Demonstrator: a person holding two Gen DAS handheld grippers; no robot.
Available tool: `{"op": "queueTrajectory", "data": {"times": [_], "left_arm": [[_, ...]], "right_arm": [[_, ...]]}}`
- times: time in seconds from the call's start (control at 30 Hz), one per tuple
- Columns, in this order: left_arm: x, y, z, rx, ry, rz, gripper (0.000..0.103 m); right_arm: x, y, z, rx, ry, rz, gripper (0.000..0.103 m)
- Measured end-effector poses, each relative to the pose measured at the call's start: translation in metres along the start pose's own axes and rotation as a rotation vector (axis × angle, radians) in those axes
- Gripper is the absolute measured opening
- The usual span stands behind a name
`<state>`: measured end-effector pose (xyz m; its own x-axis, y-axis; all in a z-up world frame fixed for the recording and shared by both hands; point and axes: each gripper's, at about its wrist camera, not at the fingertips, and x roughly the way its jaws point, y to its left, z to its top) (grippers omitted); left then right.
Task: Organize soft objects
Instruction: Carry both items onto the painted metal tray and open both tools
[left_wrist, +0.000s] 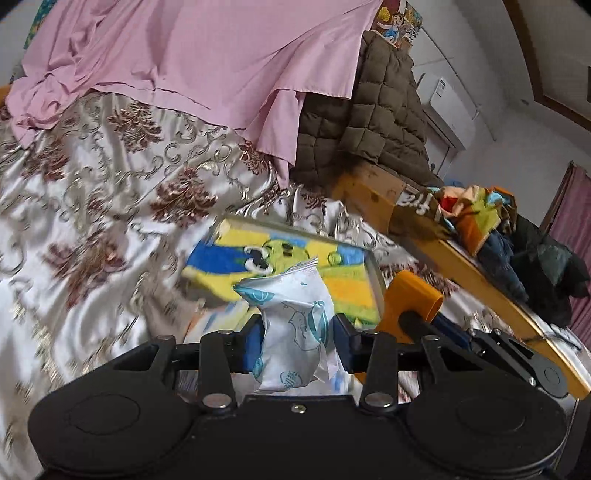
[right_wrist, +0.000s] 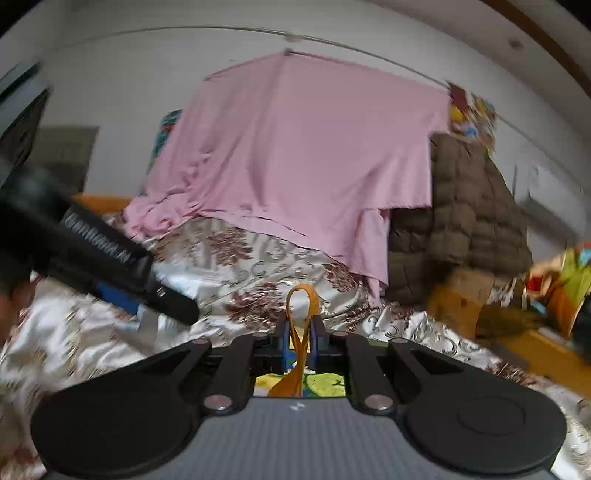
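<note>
My left gripper (left_wrist: 298, 332) is shut on a white soft packet with blue print (left_wrist: 295, 325) and holds it above the bed. Just beyond the packet lies a colourful cartoon-print bag (left_wrist: 295, 273), yellow, blue and green, on the satin bedspread (left_wrist: 92, 206). My right gripper (right_wrist: 300, 328) is shut on the bag's orange strap (right_wrist: 301, 317), which loops up between the fingers. The bag's printed fabric (right_wrist: 321, 384) shows under the right gripper. The right gripper's orange and black body (left_wrist: 413, 306) shows to the right of the packet. The left gripper's black body (right_wrist: 92, 251) crosses the left of the right wrist view.
A pink sheet (right_wrist: 303, 162) hangs over the back of the bed. A brown quilted jacket (left_wrist: 376, 110) hangs at the right. A wooden bed rail (left_wrist: 480, 280) carries a pile of colourful and dark clothes (left_wrist: 498, 236). An air conditioner (left_wrist: 447, 107) is on the wall.
</note>
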<state>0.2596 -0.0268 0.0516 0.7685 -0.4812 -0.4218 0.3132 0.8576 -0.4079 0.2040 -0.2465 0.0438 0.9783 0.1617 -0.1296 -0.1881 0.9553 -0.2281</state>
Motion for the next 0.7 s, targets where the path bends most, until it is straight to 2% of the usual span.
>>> {"op": "queueTrajectory", "data": {"times": [0.17, 0.33, 0.43, 0.57, 0.7], "left_arm": [[0.061, -0.005, 0.029, -0.037, -0.011, -0.005, 0.043], [0.131, -0.013, 0.047, -0.061, 0.012, -0.034, 0.043], [0.169, -0.016, 0.048, -0.085, 0.037, -0.044, 0.043], [0.210, -0.020, 0.045, -0.120, 0.073, -0.009, 0.043], [0.237, -0.026, 0.042, -0.111, 0.109, 0.009, 0.043]], "right_arm": [[0.053, -0.052, -0.006, 0.119, 0.049, 0.008, 0.012], [0.092, -0.094, -0.032, 0.235, 0.095, -0.008, 0.012], [0.111, -0.115, -0.048, 0.313, 0.141, -0.003, 0.012], [0.128, -0.133, -0.066, 0.363, 0.197, -0.005, 0.012], [0.137, -0.149, -0.080, 0.445, 0.240, -0.014, 0.013]]}}
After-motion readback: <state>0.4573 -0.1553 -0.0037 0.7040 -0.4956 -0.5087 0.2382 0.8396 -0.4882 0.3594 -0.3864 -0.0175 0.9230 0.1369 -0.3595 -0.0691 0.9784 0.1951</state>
